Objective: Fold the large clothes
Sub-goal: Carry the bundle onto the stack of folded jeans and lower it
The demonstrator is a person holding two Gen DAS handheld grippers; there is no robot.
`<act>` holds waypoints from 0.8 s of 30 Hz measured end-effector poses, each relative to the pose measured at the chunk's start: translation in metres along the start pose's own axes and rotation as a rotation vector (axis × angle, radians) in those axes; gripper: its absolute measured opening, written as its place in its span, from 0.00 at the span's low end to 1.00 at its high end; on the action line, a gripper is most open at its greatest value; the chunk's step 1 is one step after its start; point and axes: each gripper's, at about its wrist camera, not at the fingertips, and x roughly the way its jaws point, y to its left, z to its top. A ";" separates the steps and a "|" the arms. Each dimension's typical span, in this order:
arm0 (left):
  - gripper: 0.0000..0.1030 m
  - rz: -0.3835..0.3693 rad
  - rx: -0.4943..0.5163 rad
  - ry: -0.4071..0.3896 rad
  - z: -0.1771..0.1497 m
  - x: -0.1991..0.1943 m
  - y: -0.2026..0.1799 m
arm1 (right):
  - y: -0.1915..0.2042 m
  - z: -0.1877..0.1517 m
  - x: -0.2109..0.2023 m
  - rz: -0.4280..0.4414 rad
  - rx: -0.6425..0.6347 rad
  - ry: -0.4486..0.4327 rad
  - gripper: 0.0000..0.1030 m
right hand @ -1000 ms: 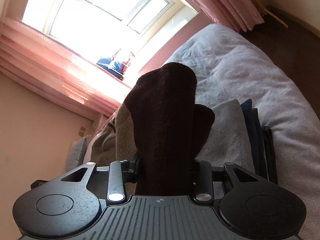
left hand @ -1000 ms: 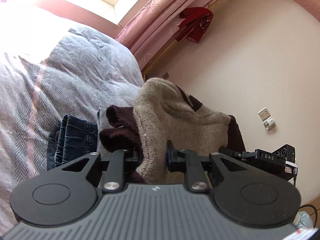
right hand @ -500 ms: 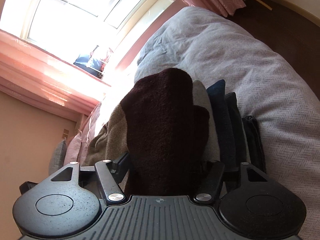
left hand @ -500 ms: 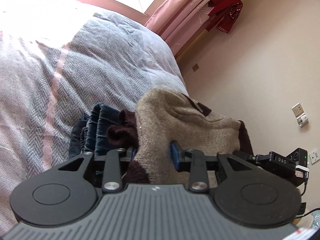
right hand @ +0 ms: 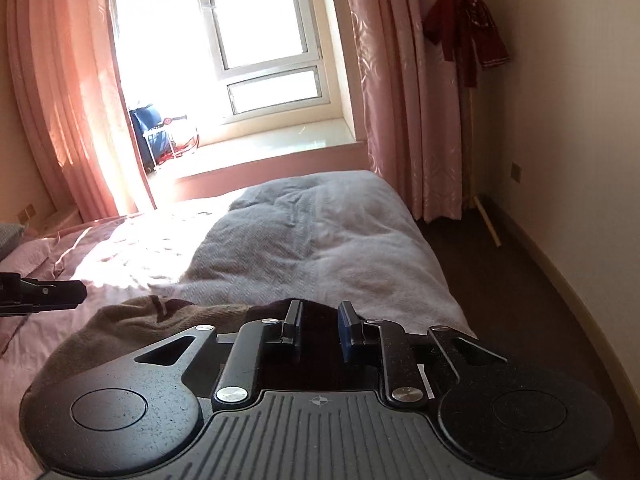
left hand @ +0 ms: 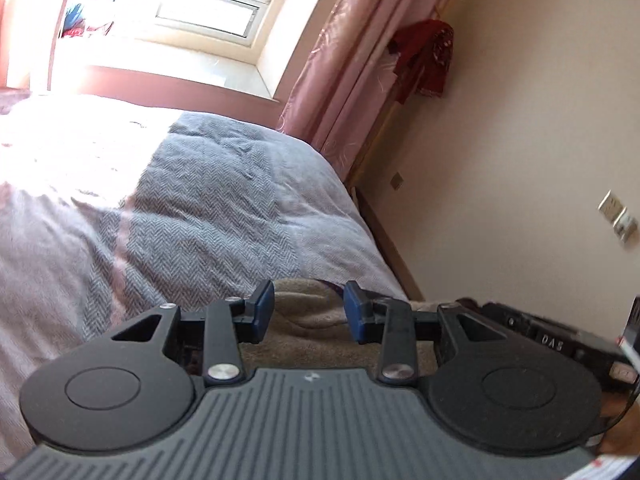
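L tool (left hand: pixel 308 312) jaws closing, nothing gripped, tan sweater (left hand: pixel 308 334) below. R tool (right hand: pixel 319 332) closing, ungripped, over dark sleeve (right hand: pixel 316 356) on bed (right hand: pixel 320 240).

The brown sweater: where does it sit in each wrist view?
Left wrist: sweater low centre, beneath the left claw.
Right wrist: sweater lower left, dark part under the right claw.
Shared landmark: red garment hanging by the pink curtain, upper right in both.
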 end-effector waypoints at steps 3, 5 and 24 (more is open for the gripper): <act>0.26 0.078 0.028 0.056 -0.021 0.040 0.000 | 0.009 -0.020 0.034 -0.035 -0.061 0.053 0.16; 0.27 0.109 -0.004 0.049 -0.041 0.055 0.014 | 0.011 -0.029 0.041 -0.039 -0.094 0.037 0.16; 0.32 0.206 0.038 0.007 -0.078 -0.079 -0.008 | 0.045 -0.076 -0.094 0.062 -0.073 0.094 0.23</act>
